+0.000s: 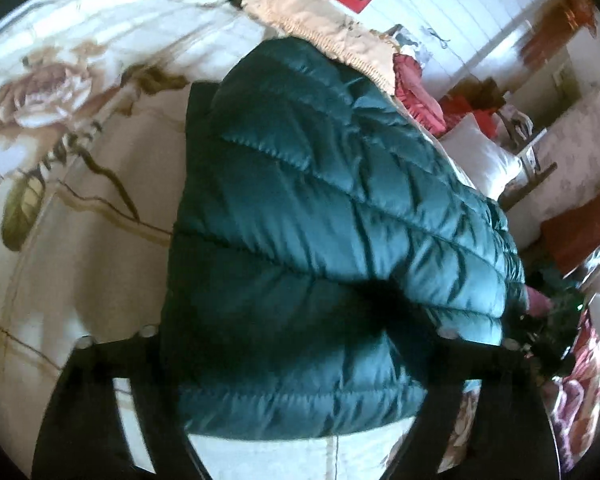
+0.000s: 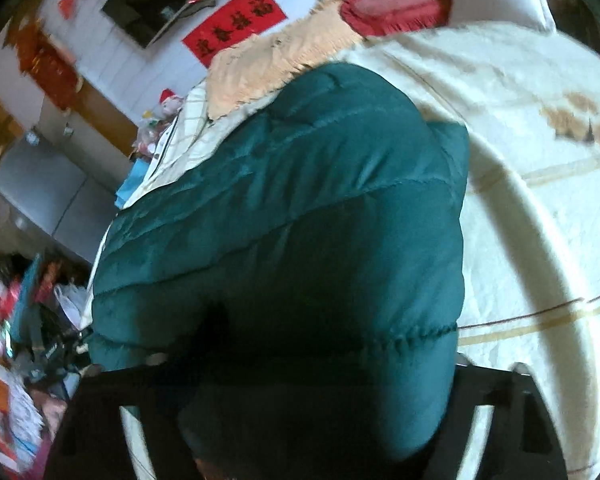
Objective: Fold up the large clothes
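A dark green quilted puffer jacket (image 1: 320, 220) lies on a bed covered by a cream quilt with a rose print (image 1: 59, 120). In both wrist views it is a thick, puffy bundle in the middle of the picture, with its near edge reaching between the fingers of each tool.

The left hand-held gripper (image 1: 300, 420) has its two dark fingers on either side of the near hem, and the padding fills the gap between them. The right hand-held gripper (image 2: 295, 432) stands the same way around its own part of the hem. I cannot tell whether the pads already press on the cloth or only stand beside it, because the puffy fabric hides the contact and the area is in shadow. The jaws look half-wide, not fully spread.

My judgement is that the step in hand is taking hold of the near edge with both tools, to carry it over for a fold. The jacket already looks bundled, so some folding seems done, but I cannot say how much.

The next move calls for a firm pinch on both sides, since the slippery, thick padding can slide out. Then both hands should lift together and bring the edge toward the far side, near the peach blanket (image 1: 320, 20), keeping the hem level.
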`<state>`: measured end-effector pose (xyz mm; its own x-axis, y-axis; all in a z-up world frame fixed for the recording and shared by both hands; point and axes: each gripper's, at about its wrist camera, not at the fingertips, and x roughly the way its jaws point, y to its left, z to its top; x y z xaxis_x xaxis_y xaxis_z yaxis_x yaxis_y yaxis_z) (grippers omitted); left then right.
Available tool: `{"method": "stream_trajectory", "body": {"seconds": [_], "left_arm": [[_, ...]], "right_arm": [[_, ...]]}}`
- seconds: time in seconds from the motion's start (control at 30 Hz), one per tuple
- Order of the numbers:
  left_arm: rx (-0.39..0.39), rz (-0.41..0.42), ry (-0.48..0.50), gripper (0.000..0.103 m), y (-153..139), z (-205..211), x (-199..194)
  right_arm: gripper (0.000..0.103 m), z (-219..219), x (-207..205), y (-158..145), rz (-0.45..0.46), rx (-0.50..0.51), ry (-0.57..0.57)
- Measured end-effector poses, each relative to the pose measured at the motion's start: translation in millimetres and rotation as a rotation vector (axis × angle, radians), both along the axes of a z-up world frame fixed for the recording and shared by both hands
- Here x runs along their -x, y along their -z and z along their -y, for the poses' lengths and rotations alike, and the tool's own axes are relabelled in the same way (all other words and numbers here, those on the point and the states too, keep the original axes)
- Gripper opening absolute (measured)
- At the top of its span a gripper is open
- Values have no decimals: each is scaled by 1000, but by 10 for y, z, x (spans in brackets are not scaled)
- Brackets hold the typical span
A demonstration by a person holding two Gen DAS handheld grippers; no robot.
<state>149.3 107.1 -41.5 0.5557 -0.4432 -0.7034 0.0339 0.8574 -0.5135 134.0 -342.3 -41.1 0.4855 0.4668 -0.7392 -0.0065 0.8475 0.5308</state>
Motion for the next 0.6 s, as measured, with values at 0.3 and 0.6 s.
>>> {"method": "stream_trajectory", "body": {"seconds": [0.3, 0.6], "left_arm": [[-14, 70, 66, 57, -389, -21, 441], [-65, -12, 91, 58, -207, -178, 1099]], "right_arm": [[44, -42, 299, -410, 42, -22, -27], [48, -70, 917, -427, -27, -50, -59]]}}
